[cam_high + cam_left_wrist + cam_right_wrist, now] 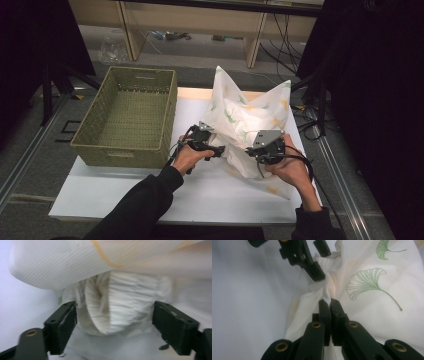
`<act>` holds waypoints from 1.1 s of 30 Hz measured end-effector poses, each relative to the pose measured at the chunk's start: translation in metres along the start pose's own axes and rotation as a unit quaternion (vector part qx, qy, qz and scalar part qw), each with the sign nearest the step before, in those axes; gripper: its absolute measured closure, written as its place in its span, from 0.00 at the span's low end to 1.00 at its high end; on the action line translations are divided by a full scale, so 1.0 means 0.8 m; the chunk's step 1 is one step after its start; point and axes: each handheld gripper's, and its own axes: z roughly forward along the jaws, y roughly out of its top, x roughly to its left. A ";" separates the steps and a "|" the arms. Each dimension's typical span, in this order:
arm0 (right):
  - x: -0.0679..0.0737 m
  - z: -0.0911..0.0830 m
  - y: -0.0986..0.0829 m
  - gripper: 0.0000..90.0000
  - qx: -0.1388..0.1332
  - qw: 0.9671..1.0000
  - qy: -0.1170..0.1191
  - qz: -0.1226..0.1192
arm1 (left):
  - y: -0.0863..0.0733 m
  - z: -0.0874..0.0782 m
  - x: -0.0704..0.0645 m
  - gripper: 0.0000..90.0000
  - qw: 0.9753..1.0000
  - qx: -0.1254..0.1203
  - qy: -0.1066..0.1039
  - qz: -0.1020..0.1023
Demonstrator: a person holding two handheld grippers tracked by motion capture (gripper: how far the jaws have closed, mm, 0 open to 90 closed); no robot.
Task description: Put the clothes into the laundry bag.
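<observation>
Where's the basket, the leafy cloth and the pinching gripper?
basket [95, 132]: high view, its left woven wall.
leafy cloth [372, 282]: right gripper view, a green leaf print.
right gripper [329, 301]: right gripper view, its shut tips.

You wear black long sleeves [150, 197] down to both wrists. Your left gripper [113, 322] has blocky matte-black jaws with small recessed holes and a brass rivet. Your right gripper [330, 303] shows brass rivets too; a grey three-cornered plate [267, 137] tops it, and black cables [300, 161] trail behind.
</observation>
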 end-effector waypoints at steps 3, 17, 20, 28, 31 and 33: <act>0.000 0.000 -0.001 1.00 0.000 1.000 0.002 0.001 | -0.001 0.017 -0.006 0.27 1.000 -0.006 -0.012 -0.018; -0.004 -0.002 -0.007 1.00 -0.001 1.000 0.002 -0.006 | 0.014 0.029 -0.040 0.87 0.996 -0.029 -0.090 0.004; 0.002 -0.003 -0.006 1.00 -0.003 1.000 0.009 0.001 | 0.007 0.049 -0.020 0.87 0.993 -0.025 -0.099 -0.065; -0.003 0.001 -0.010 1.00 0.000 1.000 0.004 -0.005 | 0.012 0.010 -0.026 0.58 0.998 0.002 -0.067 -0.005; -0.003 -0.002 -0.009 1.00 -0.004 1.000 0.007 0.007 | 0.009 -0.016 -0.032 0.39 0.998 -0.007 -0.059 0.007; -0.002 -0.002 -0.010 1.00 -0.005 1.000 -0.002 0.018 | 0.006 -0.034 -0.039 0.34 0.997 -0.011 -0.073 0.009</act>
